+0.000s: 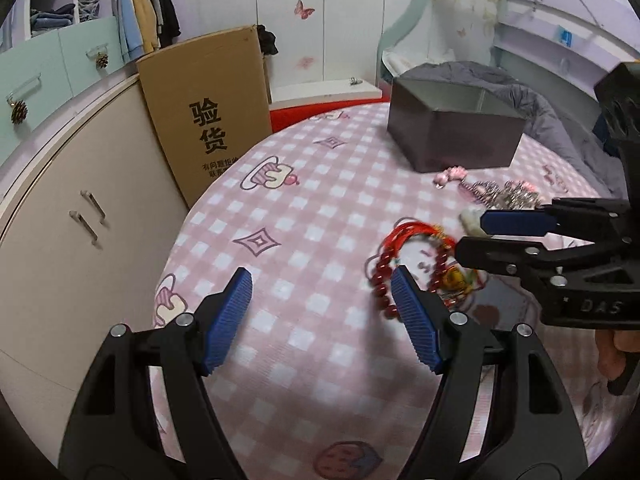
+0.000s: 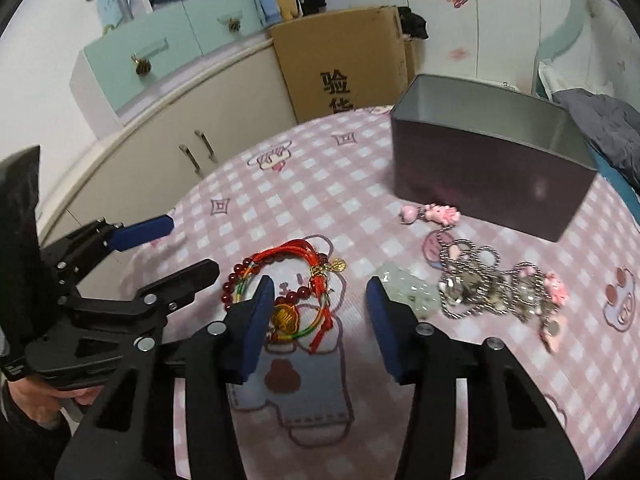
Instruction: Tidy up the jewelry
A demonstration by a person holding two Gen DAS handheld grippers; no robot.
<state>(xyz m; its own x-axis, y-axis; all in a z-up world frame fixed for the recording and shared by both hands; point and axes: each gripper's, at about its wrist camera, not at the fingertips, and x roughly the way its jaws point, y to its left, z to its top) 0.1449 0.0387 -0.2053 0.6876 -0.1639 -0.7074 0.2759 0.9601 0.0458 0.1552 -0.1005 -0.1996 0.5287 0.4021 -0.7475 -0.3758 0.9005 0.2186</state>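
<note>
Landmark: dark rectangular metal tin (image 2: 480, 176), open-topped, rigid, probably light; needs no lifting, only dropping into.

In front of the tin, toward its right end: tangle of silver ball chains with pink charms (image 2: 480, 280). Looks limp, slippery and snag-prone; likely drags its neighbours along. Best pinched at the thick middle knot, not at a single strand.

In front of the tin, off its left end and nearer the cameras: bundle of dark red bead bracelets and red cords with a gold pendant (image 2: 298, 246). Feels light by the look; rolls on the beads, flops at the cords. Best taken across several strands together.

Between bundle and chains: pale green jade-like piece (image 2: 404, 286). Seems hard, smooth, chippable; calls for a gentle, square pinch.

Just in front of the tin's near wall: small pink charm (image 2: 438, 214), tiny and easy to miss.

Right hand-held gripper (image 2: 320, 282): half wide over the red bundle, inner pad at its edge, clamping nothing. Left hand-held gripper (image 1: 322, 272): wide, empty, left of the bundle.

Underneath: bed with pink checked cartoon sheet (image 2: 320, 184), soft, yielding under pressing pads. Behind the tin: grey quilt (image 1: 540, 100). Left of the tin: beige cabinet (image 1: 80, 240), brown printed cardboard box (image 1: 208, 100), hanging clothes (image 1: 140, 12).
</note>
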